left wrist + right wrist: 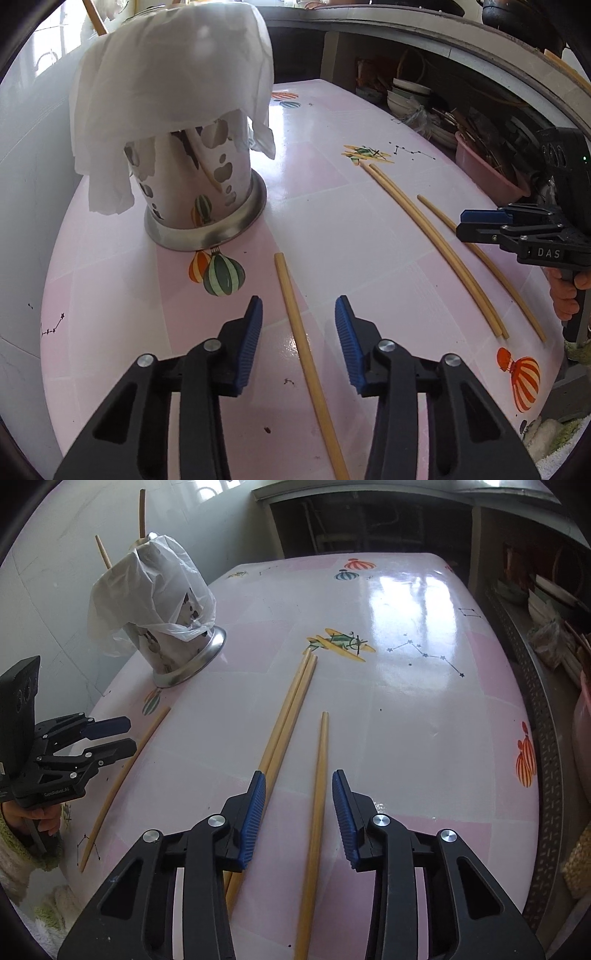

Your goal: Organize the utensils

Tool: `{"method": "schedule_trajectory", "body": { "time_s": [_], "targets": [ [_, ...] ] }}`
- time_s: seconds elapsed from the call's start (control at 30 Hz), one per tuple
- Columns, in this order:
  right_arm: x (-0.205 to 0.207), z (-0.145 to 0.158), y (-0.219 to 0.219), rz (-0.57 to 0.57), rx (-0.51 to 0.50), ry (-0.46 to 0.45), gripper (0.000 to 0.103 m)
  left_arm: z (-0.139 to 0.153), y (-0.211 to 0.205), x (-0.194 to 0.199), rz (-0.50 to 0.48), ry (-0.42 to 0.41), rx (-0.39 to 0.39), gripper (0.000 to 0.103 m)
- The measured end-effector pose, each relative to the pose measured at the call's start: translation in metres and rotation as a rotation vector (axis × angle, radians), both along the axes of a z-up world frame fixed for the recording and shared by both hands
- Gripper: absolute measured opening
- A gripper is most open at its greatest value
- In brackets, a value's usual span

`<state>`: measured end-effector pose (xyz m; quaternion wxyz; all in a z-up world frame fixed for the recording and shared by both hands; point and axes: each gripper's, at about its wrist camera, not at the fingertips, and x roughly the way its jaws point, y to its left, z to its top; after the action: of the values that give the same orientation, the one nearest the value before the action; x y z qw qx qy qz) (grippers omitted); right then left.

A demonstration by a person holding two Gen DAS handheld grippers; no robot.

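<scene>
Left gripper point(298, 334) jaws spread, ribbed blue pads either side of one smooth bamboo chopstick point(295, 325), not touching. Right gripper point(298, 812) likewise apart over another chopstick point(317, 805). Perforated steel holder point(199, 192), draped in thin white plastic point(173, 74), stands on the glossy pink table point(332, 229).

Left gripper point(298, 334) pitched steeply down, blue pads point(252, 343) apart, nothing pressed between them. Right gripper point(298, 814) tilted down the same way, pads point(253, 819) likewise parted with no contact. A bare hand point(565, 295) wrapped the right grip behind the claw; a fuzzy-sleeved hand point(44, 818) held the left.
</scene>
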<state>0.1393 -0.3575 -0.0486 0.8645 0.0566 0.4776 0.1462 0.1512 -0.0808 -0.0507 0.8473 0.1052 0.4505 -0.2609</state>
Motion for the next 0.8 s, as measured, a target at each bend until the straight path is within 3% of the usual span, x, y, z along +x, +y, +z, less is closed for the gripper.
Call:
{"method": "schedule_trajectory", "body": {
  "time_s": [0.17,0.4,0.67,0.8],
  "targets": [
    [0.005,-0.005,0.004,0.007,-0.028,0.017,0.023,-0.010,-0.004,0.007,0.007,0.025,0.042,0.021],
    [0.012,-0.007,0.010,0.015,-0.072,0.010,0.020,-0.012,-0.004,0.009,0.012,0.021,0.067,0.014],
    [0.013,-0.006,0.019,0.028,-0.141,-0.004,0.017,-0.013,-0.008,0.010,0.007,0.028,0.094,0.013],
    [0.013,-0.007,0.019,0.021,-0.166,-0.010,0.009,-0.013,-0.010,0.009,0.008,0.022,0.104,0.012]
  ]
}}
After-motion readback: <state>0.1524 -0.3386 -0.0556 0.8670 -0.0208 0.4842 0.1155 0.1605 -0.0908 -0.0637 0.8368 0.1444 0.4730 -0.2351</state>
